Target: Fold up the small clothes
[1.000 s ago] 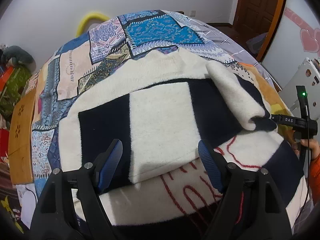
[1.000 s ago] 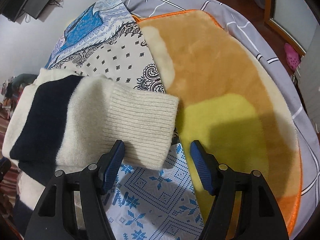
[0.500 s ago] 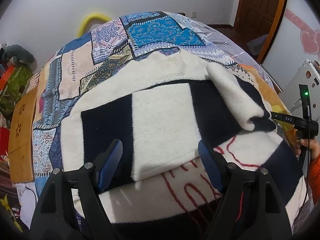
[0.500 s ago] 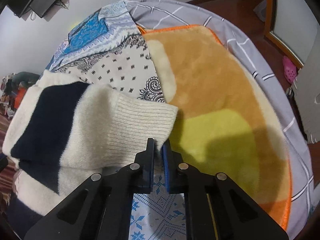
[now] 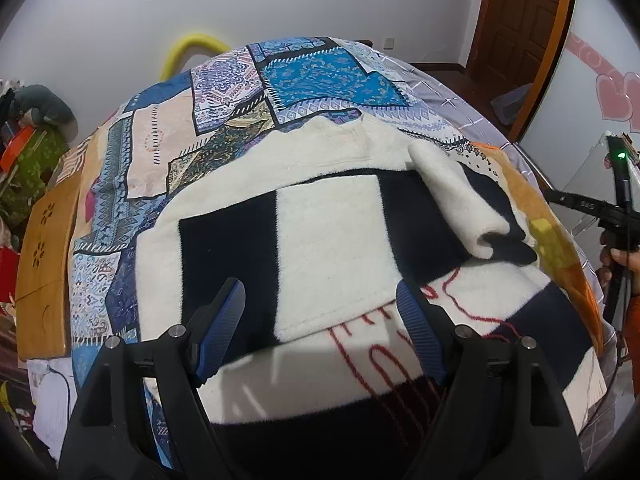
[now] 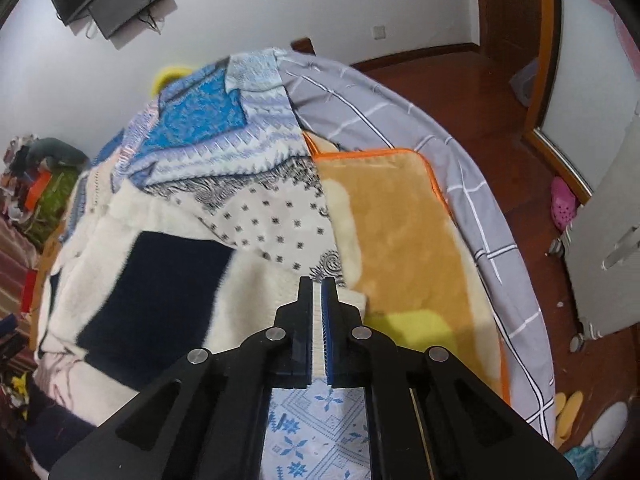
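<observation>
A cream and navy knit sweater with red stitching lies on the bed. One sleeve is folded across its front. My left gripper is open and empty, hovering just above the sweater's middle. My right gripper is shut on the ribbed cuff of the sweater's other sleeve and holds it up off the bed. The sleeve trails away to the left. In the left wrist view the right gripper's body shows at the far right edge.
The bed has a patchwork cover and a grey striped sheet. An orange fleece blanket lies right of the sweater. A wooden tray sits at the left edge. Slippers lie on the wooden floor.
My right gripper closed on the sleeve cuff and has lifted it, swinging the view to the right. My left gripper stayed open and nearly still over the sweater.
</observation>
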{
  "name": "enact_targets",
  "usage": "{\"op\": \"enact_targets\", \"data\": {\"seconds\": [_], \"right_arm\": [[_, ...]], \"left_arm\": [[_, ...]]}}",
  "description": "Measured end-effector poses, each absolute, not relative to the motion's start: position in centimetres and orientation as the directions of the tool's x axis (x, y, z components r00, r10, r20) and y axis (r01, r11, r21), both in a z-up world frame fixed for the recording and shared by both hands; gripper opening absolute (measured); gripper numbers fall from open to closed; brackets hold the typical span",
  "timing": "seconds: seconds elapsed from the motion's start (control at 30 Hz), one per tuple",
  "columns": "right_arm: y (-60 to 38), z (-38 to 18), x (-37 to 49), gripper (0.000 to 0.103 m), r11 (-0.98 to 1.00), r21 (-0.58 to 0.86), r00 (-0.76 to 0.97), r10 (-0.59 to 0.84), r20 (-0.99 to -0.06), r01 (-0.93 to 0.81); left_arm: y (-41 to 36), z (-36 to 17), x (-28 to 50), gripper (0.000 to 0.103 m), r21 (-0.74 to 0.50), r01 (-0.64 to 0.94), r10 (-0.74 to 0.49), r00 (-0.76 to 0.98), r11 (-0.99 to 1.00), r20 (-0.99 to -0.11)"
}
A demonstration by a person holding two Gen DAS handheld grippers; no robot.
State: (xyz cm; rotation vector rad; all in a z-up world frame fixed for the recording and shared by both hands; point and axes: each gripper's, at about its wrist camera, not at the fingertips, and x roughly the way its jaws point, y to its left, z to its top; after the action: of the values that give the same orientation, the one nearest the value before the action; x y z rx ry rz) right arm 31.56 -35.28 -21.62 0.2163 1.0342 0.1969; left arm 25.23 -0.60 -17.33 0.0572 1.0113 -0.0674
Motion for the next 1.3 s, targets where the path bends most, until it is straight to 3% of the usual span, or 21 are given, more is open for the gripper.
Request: {"op": "enact_targets", "data": {"seconds": [0.13,0.6,0.87,1.07,1.3], "right_arm": [[-35.5,-24.2,31.9,0.03,0.962,0.272,0.432,0.254,-0.866,-0.021],[-36.1,-29.1,33.9,0.037,0.939,0.343,0.353,0.318,-0.88,0.009],[-35.2,-28.7,34.0,0.008,0.952,0.305,0.391,0.292,-0.873,-0.029],[-35.3,-27.1,33.9,0.006,0.958,0.282,0.412,0.277,-0.868,-0.051],[-34.5,-21.3,33.0,0.005,0.951,0.287,0.49,0.305,-0.816,-0.114]], "left_arm": [[-0.3,-17.0,24.7,0.078,0.028,0.072,-0.015,0.536,0.997,-0.844],[0.1,-19.1,26.1,0.078,0.02,0.035,0.001,0.483,0.999,-0.876],[-0.5,-19.9,26.6,0.078,0.017,0.052,-0.009,0.47,0.999,-0.883],[0.1,-19.5,26.4,0.078,0.001,0.041,-0.019,0.481,0.999,-0.876],[1.2,-18.5,25.4,0.078,-0.021,0.023,-0.03,0.505,1.0,-0.863]]}}
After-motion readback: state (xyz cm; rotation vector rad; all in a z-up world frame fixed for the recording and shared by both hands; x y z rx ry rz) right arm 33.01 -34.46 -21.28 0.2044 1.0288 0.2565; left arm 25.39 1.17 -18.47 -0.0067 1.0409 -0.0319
